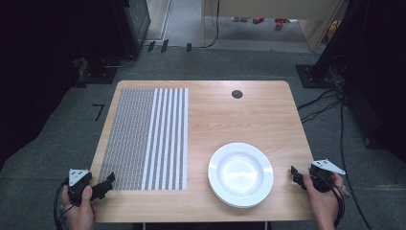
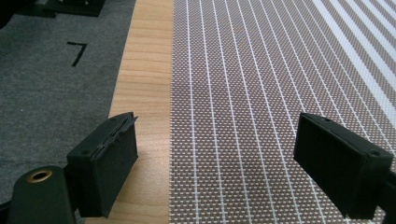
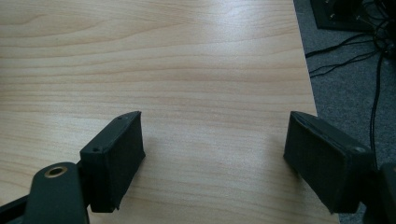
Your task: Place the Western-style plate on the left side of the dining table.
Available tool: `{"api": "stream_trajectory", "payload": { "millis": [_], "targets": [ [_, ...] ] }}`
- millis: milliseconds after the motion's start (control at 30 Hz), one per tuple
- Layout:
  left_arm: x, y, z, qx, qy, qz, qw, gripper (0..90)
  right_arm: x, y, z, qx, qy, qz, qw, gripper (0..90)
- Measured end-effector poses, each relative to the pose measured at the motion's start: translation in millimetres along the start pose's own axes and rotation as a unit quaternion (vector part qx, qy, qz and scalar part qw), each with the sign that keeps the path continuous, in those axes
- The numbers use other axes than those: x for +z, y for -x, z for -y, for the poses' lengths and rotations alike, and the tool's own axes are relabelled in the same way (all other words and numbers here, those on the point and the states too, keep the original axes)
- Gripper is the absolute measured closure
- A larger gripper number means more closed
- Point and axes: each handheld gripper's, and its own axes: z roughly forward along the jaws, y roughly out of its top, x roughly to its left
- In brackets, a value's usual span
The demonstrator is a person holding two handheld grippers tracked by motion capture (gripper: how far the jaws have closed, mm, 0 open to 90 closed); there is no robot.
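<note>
Your left gripper waits at seven o'clock, jaws apart over the woven mat; your right gripper, likewise spread and empty, flanks the white plate at five o'clock, apparently staged.

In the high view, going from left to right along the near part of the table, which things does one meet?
Left claw → striped placemat → white plates → right claw.

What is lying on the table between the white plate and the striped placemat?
Nothing. In the high view, a bare strip of wooden table separates the placemat from the white plate; they do not touch.
</note>
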Motion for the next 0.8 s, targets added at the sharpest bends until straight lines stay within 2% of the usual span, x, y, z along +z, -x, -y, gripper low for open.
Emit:
{"api": "stream_trajectory", "payload": {
  "millis": [100,200,367,433,800],
  "targets": [
    [-1.8,-0.4,-1.1,-0.008,0.005,-0.007,0.9999,13.5,0.4,0.1,-0.2,-0.002,0.000,-0.001,1.0000,18.8],
    [-4.9,1.7,-4.6,-0.011,0.012,-0.002,0.9999,14.0,0.4,0.1,-0.3,-0.001,-0.001,-0.001,1.0000,18.2],
    [-9.6,16.2,-11.9,-0.001,0.023,-0.014,0.9996,14.1,1.7,0.2,-1.1,-0.003,-0.005,-0.003,1.0000,14.3],
    [-11.2,21.8,-15.6,-0.005,0.029,0.002,0.9996,14.1,2.3,0.2,-1.5,-0.002,-0.007,-0.002,1.0000,12.8],
    [-10.2,49.4,-28.5,0.013,0.023,0.034,0.9991,14.0,5.7,0.9,-3.3,0.001,-0.014,0.004,0.9999,5.4]
  ]
}}
